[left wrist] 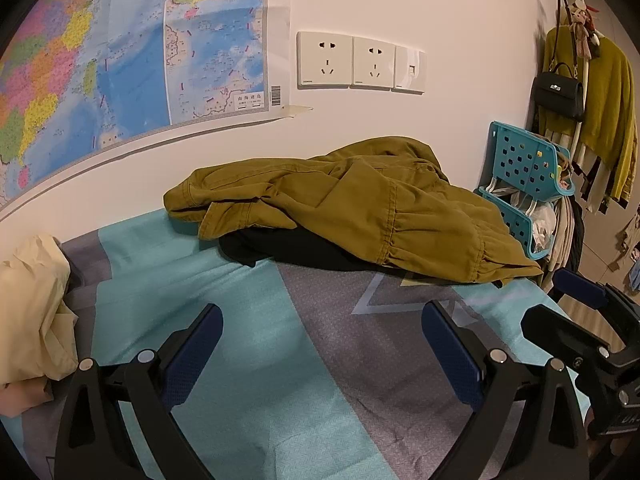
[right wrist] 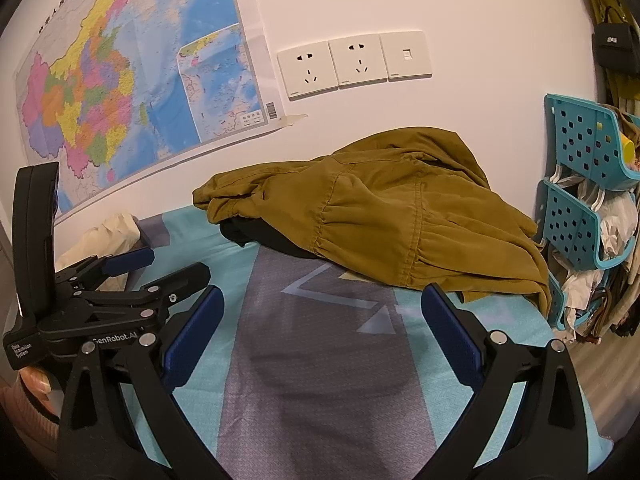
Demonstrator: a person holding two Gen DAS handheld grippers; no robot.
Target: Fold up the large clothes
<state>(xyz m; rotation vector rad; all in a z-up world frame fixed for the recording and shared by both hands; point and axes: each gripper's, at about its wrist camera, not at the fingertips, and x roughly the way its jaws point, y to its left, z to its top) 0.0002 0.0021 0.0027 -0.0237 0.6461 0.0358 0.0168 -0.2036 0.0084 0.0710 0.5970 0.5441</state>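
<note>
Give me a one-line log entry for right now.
phase: pre-grasp | left gripper: open, empty | right gripper: open, empty | jacket: crumpled on bed, untouched, over black garment

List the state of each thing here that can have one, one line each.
Olive jacket: crumpled, unfolded, lying on the bed by the wall.
Black garment: bunched under the jacket.
Left gripper: open, empty, above the bedsheet.
Right gripper: open, empty.
Wall sockets: nothing plugged in.

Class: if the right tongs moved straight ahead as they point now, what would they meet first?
Probably the olive jacket heaped on the bed; the right tongs are open and empty, though depth is unclear.
</note>
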